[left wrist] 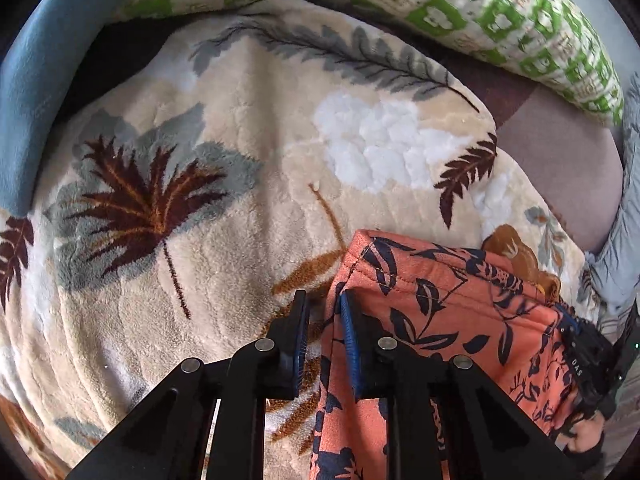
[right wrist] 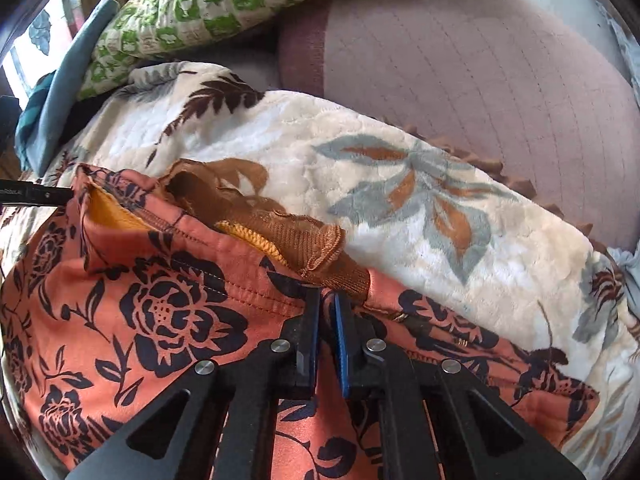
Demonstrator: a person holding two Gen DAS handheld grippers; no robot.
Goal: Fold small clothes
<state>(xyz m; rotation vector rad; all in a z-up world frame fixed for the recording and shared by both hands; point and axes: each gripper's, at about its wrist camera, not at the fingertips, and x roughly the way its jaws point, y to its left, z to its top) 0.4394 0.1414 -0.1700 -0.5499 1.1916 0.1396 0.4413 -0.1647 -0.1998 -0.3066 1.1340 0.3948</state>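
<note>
An orange garment [left wrist: 440, 292] printed with dark blue flowers lies bunched on a plush cream blanket [left wrist: 224, 200]. My left gripper [left wrist: 324, 312] straddles the garment's left edge: the right pad lies against the cloth, while a strip of blanket shows beside the left pad. In the right wrist view the same garment [right wrist: 160, 304] shows a stitched hem and a brown ribbed piece with yellow lining [right wrist: 248, 216] poking out. My right gripper [right wrist: 327, 300] is shut on the hem just below that ribbed piece. The right gripper's black body [left wrist: 584, 356] shows at the garment's far side.
A green-and-white quilted pillow [left wrist: 500, 12] lies along the back. A mauve quilted cushion [right wrist: 480, 60] rises at the back right, and a blue cloth [left wrist: 28, 92] runs along the left. The leaf-patterned blanket [right wrist: 400, 208] covers the whole work area.
</note>
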